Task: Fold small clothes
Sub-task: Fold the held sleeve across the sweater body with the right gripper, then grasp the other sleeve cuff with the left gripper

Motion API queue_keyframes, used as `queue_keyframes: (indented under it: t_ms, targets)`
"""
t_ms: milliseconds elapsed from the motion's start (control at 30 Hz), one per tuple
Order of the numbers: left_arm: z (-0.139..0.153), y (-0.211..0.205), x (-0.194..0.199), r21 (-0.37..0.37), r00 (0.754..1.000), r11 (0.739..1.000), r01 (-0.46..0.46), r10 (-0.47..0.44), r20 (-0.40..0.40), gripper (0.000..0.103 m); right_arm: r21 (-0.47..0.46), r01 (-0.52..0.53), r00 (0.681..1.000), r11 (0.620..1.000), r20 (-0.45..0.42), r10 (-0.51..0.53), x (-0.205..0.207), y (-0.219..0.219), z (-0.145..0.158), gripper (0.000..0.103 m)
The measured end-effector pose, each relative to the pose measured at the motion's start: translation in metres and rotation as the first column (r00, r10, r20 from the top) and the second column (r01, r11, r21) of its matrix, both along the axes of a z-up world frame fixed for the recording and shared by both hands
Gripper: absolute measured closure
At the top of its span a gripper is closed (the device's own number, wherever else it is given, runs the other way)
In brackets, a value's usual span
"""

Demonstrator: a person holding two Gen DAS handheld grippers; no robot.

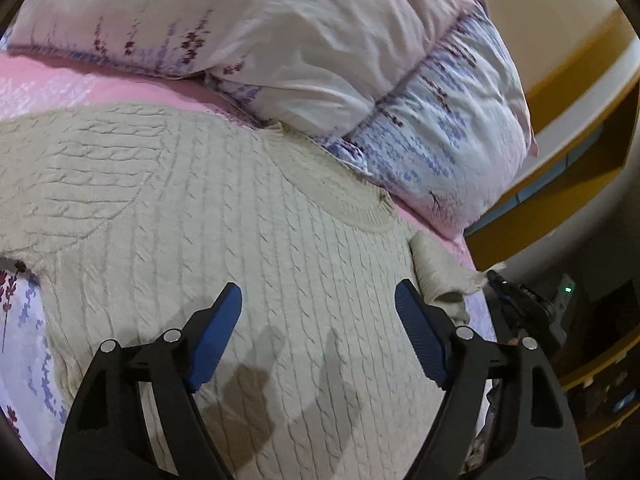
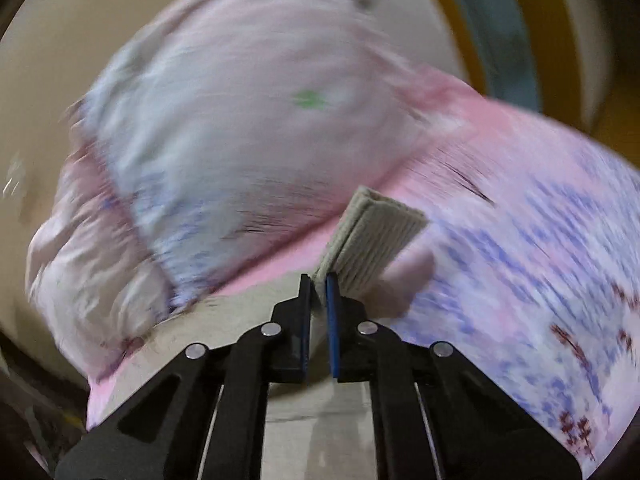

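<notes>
A beige cable-knit sweater (image 1: 240, 216) lies spread on the bed, one sleeve folded over its upper left. My left gripper (image 1: 318, 300) hovers open just above the sweater's body, holding nothing. My right gripper (image 2: 319, 280) is shut on the ribbed cuff of the other sleeve (image 2: 372, 236) and holds it lifted above the bed; this view is blurred by motion. In the left wrist view that sleeve end (image 1: 444, 276) rises at the sweater's right edge, with the right gripper (image 1: 490, 276) at it.
A pink sheet with lavender print (image 2: 520, 248) covers the bed. A floral pillow (image 1: 420, 100) lies behind the sweater, touching its collar side. The bed's edge drops off at the right, by yellow-brown furniture (image 1: 560, 184).
</notes>
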State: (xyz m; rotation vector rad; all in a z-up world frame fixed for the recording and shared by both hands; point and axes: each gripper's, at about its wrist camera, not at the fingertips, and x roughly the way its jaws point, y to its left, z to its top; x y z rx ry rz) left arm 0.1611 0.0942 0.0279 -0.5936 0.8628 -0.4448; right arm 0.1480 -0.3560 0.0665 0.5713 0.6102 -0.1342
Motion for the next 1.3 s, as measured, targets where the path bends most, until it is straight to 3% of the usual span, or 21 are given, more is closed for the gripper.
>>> queue_keyframes:
  t_ms: [100, 167, 267, 300, 333, 467, 533, 567, 600, 700, 867, 1000, 1167, 1233, 1300]
  targets:
    - [-0.004, 0.008, 0.006, -0.068, 1.000, 0.998, -0.005, 0.004, -0.016, 0.025, -0.083, -0.169, 0.983, 0.982, 0.057, 0.174, 0.012, 0.047, 0.019, 0.096]
    - [-0.007, 0.013, 0.010, -0.128, 1.000, 0.992, -0.008, 0.004, -0.028, 0.026, -0.143, -0.324, 0.941, 0.935, 0.058, 0.334, 0.021, 0.093, 0.023, 0.096]
    - [-0.012, 0.021, 0.016, -0.218, 0.999, 0.976, -0.019, 0.010, -0.045, 0.027, -0.201, -0.528, 0.845, 0.825, -0.030, 0.534, 0.036, 0.164, 0.006, 0.096]
    - [-0.012, 0.022, 0.018, -0.229, 0.999, 0.973, -0.021, 0.011, -0.047, 0.027, -0.199, -0.558, 0.827, 0.806, -0.049, 0.560, 0.038, 0.175, 0.001, 0.096]
    - [-0.013, 0.023, 0.019, -0.242, 0.999, 0.970, -0.025, 0.013, -0.048, 0.027, -0.186, -0.612, 0.789, 0.768, -0.087, 0.608, 0.044, 0.197, -0.011, 0.096]
    - [-0.015, 0.028, 0.026, -0.261, 0.997, 0.964, -0.041, 0.024, -0.068, 0.027, -0.135, -0.694, 0.720, 0.707, -0.153, 0.677, 0.054, 0.237, -0.036, 0.096]
    - [-0.019, 0.027, 0.032, -0.266, 0.996, 0.963, -0.041, 0.017, -0.092, 0.027, -0.092, -0.734, 0.676, 0.673, -0.195, 0.710, 0.058, 0.249, -0.046, 0.091]
    - [-0.020, 0.026, 0.034, -0.267, 0.995, 0.963, -0.040, 0.014, -0.100, 0.027, -0.075, -0.744, 0.662, 0.663, -0.212, 0.719, 0.058, 0.251, -0.048, 0.078]
    - [-0.022, 0.024, 0.037, -0.261, 0.994, 0.965, -0.039, 0.010, -0.109, 0.027, -0.055, -0.752, 0.651, 0.657, -0.219, 0.727, 0.056, 0.251, -0.049, 0.057]
    - [-0.025, 0.017, 0.042, -0.235, 0.991, 0.971, -0.041, 0.010, -0.130, 0.028, -0.028, -0.726, 0.681, 0.687, -0.171, 0.713, 0.041, 0.231, -0.039, 0.046]
    - [-0.034, -0.001, 0.053, -0.180, 0.982, 0.983, -0.035, 0.000, -0.190, 0.041, -0.009, -0.544, 0.836, 0.839, -0.084, 0.542, 0.021, 0.154, -0.011, 0.043]
    - [-0.031, -0.011, 0.062, -0.089, 0.982, 0.995, -0.045, 0.028, -0.186, 0.047, -0.009, -0.353, 0.934, 0.936, -0.054, 0.352, 0.011, 0.082, 0.004, 0.043]
    - [-0.032, -0.017, 0.068, -0.028, 0.980, 0.998, -0.055, 0.049, -0.192, 0.064, 0.053, -0.121, 0.986, 0.991, -0.108, 0.127, 0.008, 0.003, -0.006, 0.043]
    - [-0.034, -0.020, 0.069, -0.011, 0.980, 0.998, -0.054, 0.051, -0.195, 0.083, 0.107, -0.080, 0.987, 0.991, -0.128, 0.093, 0.008, -0.018, -0.017, 0.043]
    - [-0.039, -0.020, 0.072, -0.058, 0.976, 0.998, -0.039, 0.025, -0.217, 0.097, 0.129, -0.073, 0.984, 0.989, -0.154, 0.093, 0.005, -0.027, -0.028, 0.043]
